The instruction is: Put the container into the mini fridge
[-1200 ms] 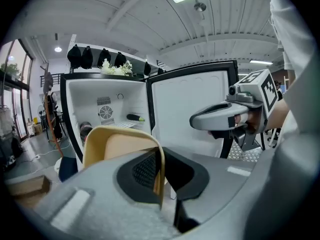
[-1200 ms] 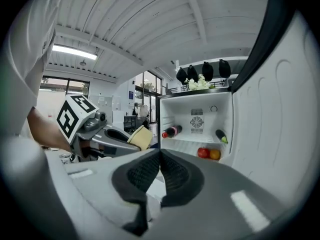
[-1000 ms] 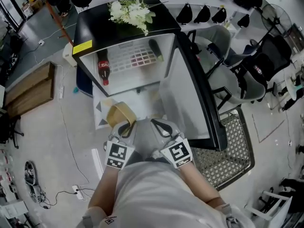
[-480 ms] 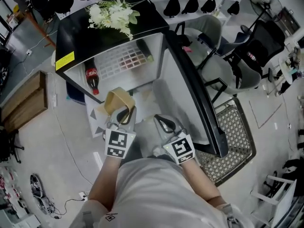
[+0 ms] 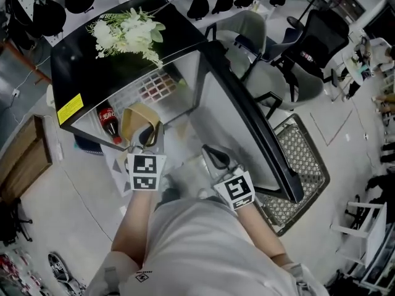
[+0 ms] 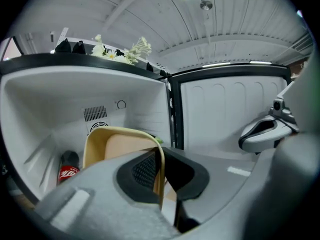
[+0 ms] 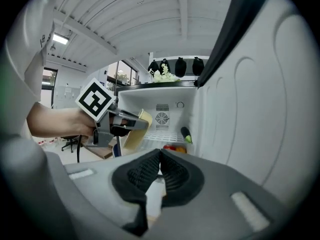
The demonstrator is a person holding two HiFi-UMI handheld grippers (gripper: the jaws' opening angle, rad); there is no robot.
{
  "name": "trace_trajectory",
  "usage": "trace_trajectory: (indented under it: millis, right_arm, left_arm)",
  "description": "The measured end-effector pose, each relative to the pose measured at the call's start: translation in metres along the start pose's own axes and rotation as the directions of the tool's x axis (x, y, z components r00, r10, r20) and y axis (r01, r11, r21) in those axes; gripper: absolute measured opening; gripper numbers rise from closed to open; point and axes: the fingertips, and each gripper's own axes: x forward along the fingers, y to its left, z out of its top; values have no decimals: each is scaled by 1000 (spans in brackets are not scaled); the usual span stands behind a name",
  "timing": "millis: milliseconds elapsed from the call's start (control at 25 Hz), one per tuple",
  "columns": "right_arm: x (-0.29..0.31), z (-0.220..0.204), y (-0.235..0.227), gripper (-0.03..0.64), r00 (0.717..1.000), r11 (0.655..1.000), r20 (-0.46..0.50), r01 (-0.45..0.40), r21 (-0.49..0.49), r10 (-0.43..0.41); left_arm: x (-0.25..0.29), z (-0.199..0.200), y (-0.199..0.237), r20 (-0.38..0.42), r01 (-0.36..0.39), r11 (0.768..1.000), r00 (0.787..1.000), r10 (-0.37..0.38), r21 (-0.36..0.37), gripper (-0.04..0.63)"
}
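My left gripper pinches the container at its rim; seems light, stiff; right gripper clenched empty.

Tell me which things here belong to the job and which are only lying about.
Belong to the job:
container, clamped in the left gripper
mini fridge, door open

Lying about:
cola bottle inside the fridge
flowers on its top
office chair nearby
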Motion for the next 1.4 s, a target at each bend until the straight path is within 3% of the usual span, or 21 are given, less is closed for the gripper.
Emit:
trace_trajectory:
  millis: [440, 1160, 1400]
  right_arm:
    - [11, 5, -13, 3, 993, 993, -22, 115, 18, -115]
    - [20, 10, -16, 3, 985, 986, -43, 169, 4, -169]
    - [19, 8, -17, 3, 984, 985, -45, 173, 8, -173]
  left_arm:
    - [50, 9, 35, -2, 18, 997, 1000, -18, -69, 20]
    - [116, 0, 77, -125, 5, 1000, 992, -4, 2, 29]
    - [131, -9, 81, -174, 6, 998, 985, 5, 61, 40]
